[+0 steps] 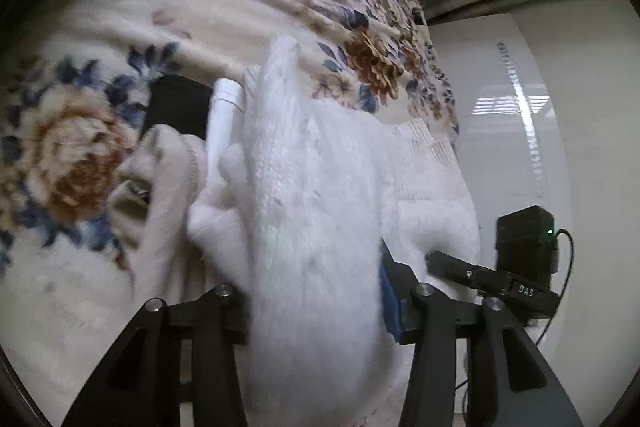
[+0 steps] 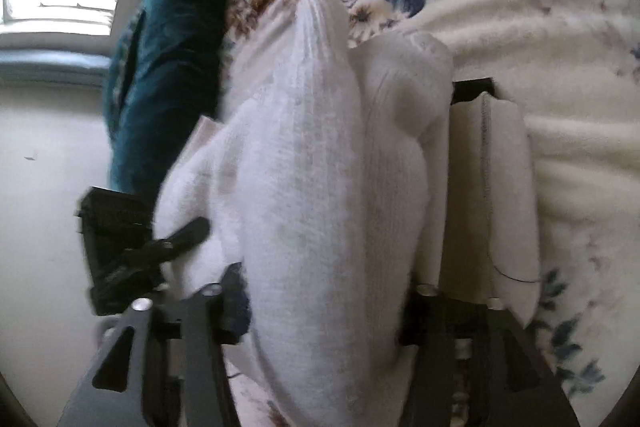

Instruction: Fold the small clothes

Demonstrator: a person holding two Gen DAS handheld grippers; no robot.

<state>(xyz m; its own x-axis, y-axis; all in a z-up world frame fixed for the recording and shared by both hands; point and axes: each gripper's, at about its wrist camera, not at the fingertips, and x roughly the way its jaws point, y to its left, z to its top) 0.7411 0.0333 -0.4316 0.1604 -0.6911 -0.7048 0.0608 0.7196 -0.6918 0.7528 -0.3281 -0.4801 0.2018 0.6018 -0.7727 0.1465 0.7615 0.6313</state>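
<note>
Knitwear fills both views: a white knitted garment (image 1: 316, 211) is bunched into a thick roll that runs up between the fingers of each tool, over a cream blanket with brown and blue flowers (image 1: 80, 155). In the left wrist view the roll sits between the left gripper (image 1: 320, 311) fingers, and the blue pad (image 1: 390, 303) of one finger touches its side; whether the fingers press it or only flank it cannot be told. The right gripper (image 2: 324, 311) likewise has the roll between its fingers, standing fairly wide, with the pads hidden by the knit, so a firm grip cannot be told either. Just beside the roll lie a folded cream cloth (image 2: 496, 187) and a dark item (image 1: 180, 105) partly under the pile. A teal cushion (image 2: 168, 67) lies at the blanket's edge.
</note>
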